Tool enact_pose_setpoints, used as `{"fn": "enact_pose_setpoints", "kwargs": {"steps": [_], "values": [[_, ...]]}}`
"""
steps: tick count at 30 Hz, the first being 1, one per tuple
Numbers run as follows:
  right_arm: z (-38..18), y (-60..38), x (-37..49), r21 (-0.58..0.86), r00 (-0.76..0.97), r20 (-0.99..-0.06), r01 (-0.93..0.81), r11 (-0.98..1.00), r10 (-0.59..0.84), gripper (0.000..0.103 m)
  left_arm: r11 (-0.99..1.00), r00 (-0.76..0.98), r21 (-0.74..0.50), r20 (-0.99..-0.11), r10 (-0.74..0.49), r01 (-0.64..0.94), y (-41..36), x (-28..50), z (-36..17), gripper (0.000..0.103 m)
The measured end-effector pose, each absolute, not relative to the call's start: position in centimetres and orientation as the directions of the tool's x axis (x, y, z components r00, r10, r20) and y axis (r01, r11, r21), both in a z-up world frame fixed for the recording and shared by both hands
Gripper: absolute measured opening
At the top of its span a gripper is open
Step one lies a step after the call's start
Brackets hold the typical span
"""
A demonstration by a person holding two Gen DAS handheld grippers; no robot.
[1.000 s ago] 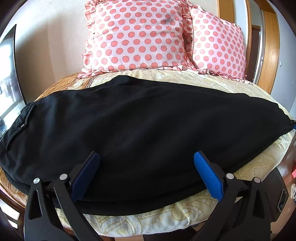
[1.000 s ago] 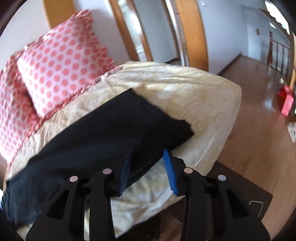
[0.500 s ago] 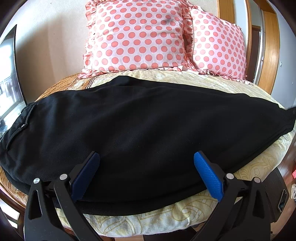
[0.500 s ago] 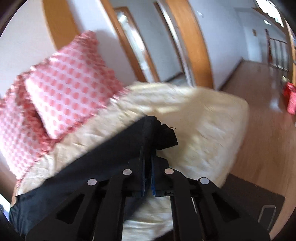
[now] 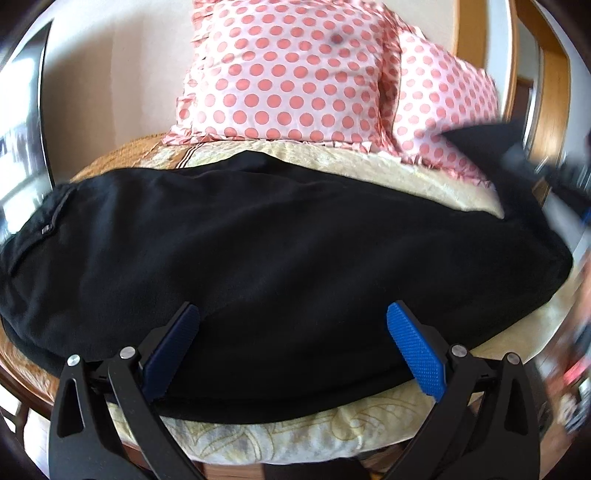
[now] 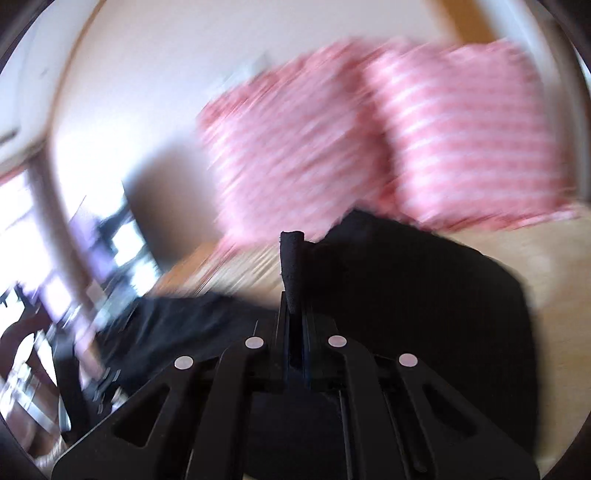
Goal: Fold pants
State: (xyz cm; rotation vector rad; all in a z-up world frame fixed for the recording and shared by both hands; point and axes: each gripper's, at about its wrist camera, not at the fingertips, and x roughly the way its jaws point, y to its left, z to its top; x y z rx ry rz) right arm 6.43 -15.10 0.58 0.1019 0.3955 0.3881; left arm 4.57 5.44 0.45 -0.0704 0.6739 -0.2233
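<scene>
- The black pants (image 5: pixel 280 243) lie spread across the cream patterned bedspread (image 5: pixel 295 435), running from about 9 o'clock to 3 o'clock in the left wrist view, with a seamed pocket edge toward 9 o'clock.
- At roughly 2 o'clock the far end of the pants is lifted off the bed, a dark flap rising in front of the right-hand pillow.
- The right gripper (image 6: pixel 293 314) has its jaws pressed together on that end; a rolled nub of black cloth sticks up at 12 o'clock from between its blue pads (image 6: pixel 305 354). They have just been closing, with the cloth between them.
- In the right wrist view the rest of the pants trails down toward 4 o'clock and 8 o'clock, and everything behind is smeared by motion blur.
- The left gripper (image 5: pixel 291 343) hangs tilted downward over the near edge of the pants at 6 o'clock, jaws spread wide, its blue fingers (image 5: pixel 413 350) apart with nothing pinched; whether they touch the cloth I cannot tell.
- Two pink polka-dot pillows (image 5: pixel 291 70) lean against the wall at 12 o'clock, just beyond the pants.
- A wooden door frame (image 5: pixel 465 33) stands at 1 o'clock.
</scene>
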Motion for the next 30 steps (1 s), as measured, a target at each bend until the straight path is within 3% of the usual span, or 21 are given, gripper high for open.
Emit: {"fn": "enact_pose_setpoints", "kwargs": {"steps": [2,4,6,10,16,22,24,26,30], "values": [[-3.0,-11.6,8.6,0.133,0.778,-0.496,-0.369,0.92,0.385,0.005,0.97,0.759,-0.17,-0.606,-0.24,0.171,6.1,4.3,0.8,0.101],[-4.7,-10.8,9.5,0.14,0.751,-0.545,-0.357,0.924,0.373,0.005,0.975,0.771,-0.166,-0.597,-0.221,0.151,6.9,3.9,1.4,0.101],[-4.2,-11.1,9.7,0.168,0.76,-0.524,-0.35,0.921,0.384,0.005,0.979,0.787,-0.151,-0.583,-0.2,0.137,7.4,3.4,1.9,0.101],[-1.0,-11.0,9.0,0.211,0.82,-0.385,-0.368,0.906,0.423,0.005,0.989,0.835,-0.118,-0.532,-0.14,0.09,8.8,2.7,3.4,0.101],[-4.0,-6.3,7.8,0.09,0.705,-0.515,-0.522,0.848,0.488,0.005,0.994,0.856,-0.108,-0.513,-0.061,0.007,10.9,3.0,4.1,0.101],[-4.7,-5.7,6.1,-0.022,0.718,-0.524,-0.55,0.835,0.459,0.005,0.991,0.853,-0.105,-0.522,0.017,-0.085,13.3,3.0,3.8,0.101],[-5.3,-5.1,4.8,-0.096,0.715,-0.546,-0.57,0.816,0.436,0.01,0.988,0.853,-0.102,-0.52,0.044,-0.113,14.1,3.0,3.9,0.101],[-5.4,-4.8,3.8,-0.078,0.679,-0.557,-0.616,0.784,0.478,0.039,0.986,0.856,-0.096,-0.513,0.067,-0.135,14.8,2.8,4.1,0.101],[-3.3,-5.7,2.8,-0.019,0.707,-0.454,-0.616,0.788,0.542,0.042,0.979,0.86,-0.092,-0.497,0.114,-0.183,16.0,2.5,4.6,0.101]]}}
